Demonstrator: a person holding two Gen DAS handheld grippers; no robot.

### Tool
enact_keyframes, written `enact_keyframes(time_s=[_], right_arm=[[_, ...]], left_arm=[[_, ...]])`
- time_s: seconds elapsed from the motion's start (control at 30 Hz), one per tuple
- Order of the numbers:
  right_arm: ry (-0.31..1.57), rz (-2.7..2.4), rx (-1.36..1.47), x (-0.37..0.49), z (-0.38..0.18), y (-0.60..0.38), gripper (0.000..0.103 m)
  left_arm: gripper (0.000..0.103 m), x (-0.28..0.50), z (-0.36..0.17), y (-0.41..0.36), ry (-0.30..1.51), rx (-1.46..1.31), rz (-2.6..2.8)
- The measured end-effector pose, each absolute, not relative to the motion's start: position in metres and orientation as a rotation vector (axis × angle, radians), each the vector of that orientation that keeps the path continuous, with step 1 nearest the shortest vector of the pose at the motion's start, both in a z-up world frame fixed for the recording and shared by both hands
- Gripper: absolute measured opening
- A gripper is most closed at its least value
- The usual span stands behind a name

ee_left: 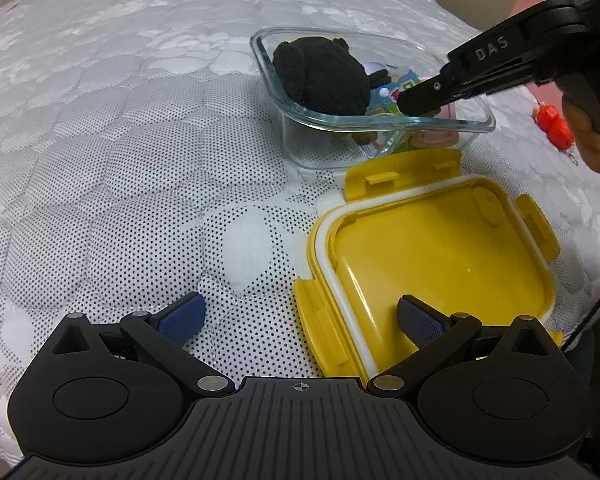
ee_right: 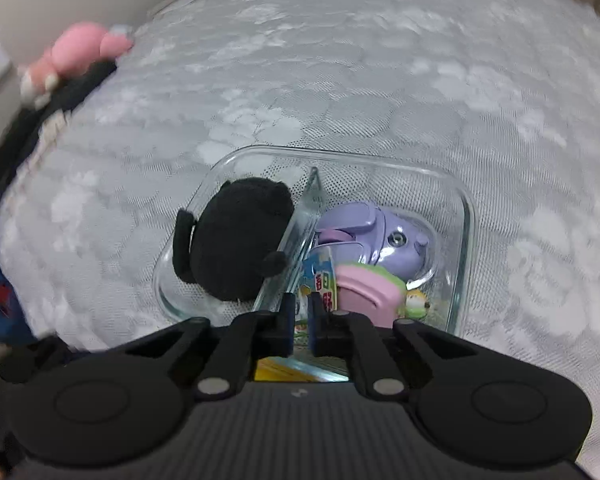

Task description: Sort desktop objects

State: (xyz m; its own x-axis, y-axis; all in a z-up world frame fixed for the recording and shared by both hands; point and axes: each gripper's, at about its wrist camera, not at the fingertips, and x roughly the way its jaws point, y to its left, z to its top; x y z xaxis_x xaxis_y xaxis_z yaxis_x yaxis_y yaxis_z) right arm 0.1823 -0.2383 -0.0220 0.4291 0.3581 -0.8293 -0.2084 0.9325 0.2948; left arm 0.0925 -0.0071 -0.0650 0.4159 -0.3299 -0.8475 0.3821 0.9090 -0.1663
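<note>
1. The right tool (ee_right: 302, 312) hangs over the right compartment of the glass box (ee_right: 466, 216), its jaws drawn almost together. The blue packet (ee_right: 318, 268) sits right at the tips, but I cannot tell whether it is pinched or only close by. If the tool lifts on a half-grip, the packet could slip out and fall outside the box.
2. That compartment is crowded: a purple toy (ee_right: 396, 236), a pink piece (ee_right: 370, 286) and the packet are packed against each other. Pushing down or dragging sideways could lever one of them over the rim.
3. The tips are near the glass divider (ee_right: 296, 236) and the front wall. A knock there could slide the box on the soft quilted cover (ee_left: 120, 140).
4. The black plush (ee_right: 236, 240) fills the left compartment and stands above the rim, so a sweep across it could pull it out.
5. The left tool (ee_left: 300, 306) is spread wide and grips nothing, straddling the near edge of the yellow lid (ee_left: 440, 248). Dropping lower could tip or shove the lid into the box.
6. A red toy (ee_left: 554, 124) lies on the cover beyond the box and looks unsorted.
</note>
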Motion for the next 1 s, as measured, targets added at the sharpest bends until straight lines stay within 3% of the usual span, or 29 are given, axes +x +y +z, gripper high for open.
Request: enact_keyframes(time_s=[0.2,0.43,0.57,0.63,0.83,1.0], right_arm=[[0.920,0.346,0.452,0.163,-0.007,-0.291,0.037],[0.456,0.211,0.590,0.081,0.004,-0.350,0.101],[0.373,0.175,0.742,0.050,-0.034,-0.378,0.101],[0.501,0.111,0.705,0.059,-0.040,-0.374,0.098],[0.599,-0.007,0.165,0.057,-0.017,-0.308,0.096],[0.582,0.091,0.180,0.050,-0.011,-0.299,0.087]], left_arm=[[0.103,0.096,-0.063,-0.008,1.064,0.053,-0.433],[0.103,0.107,-0.052,-0.008,1.069,0.003,-0.375],[0.103,0.108,-0.047,-0.021,1.064,0.055,-0.338],[0.103,0.107,-0.041,-0.028,1.041,0.089,-0.336],[0.103,0.123,-0.004,-0.044,0.931,0.166,-0.387],[0.103,0.167,0.023,-0.042,0.909,0.070,-0.413]])
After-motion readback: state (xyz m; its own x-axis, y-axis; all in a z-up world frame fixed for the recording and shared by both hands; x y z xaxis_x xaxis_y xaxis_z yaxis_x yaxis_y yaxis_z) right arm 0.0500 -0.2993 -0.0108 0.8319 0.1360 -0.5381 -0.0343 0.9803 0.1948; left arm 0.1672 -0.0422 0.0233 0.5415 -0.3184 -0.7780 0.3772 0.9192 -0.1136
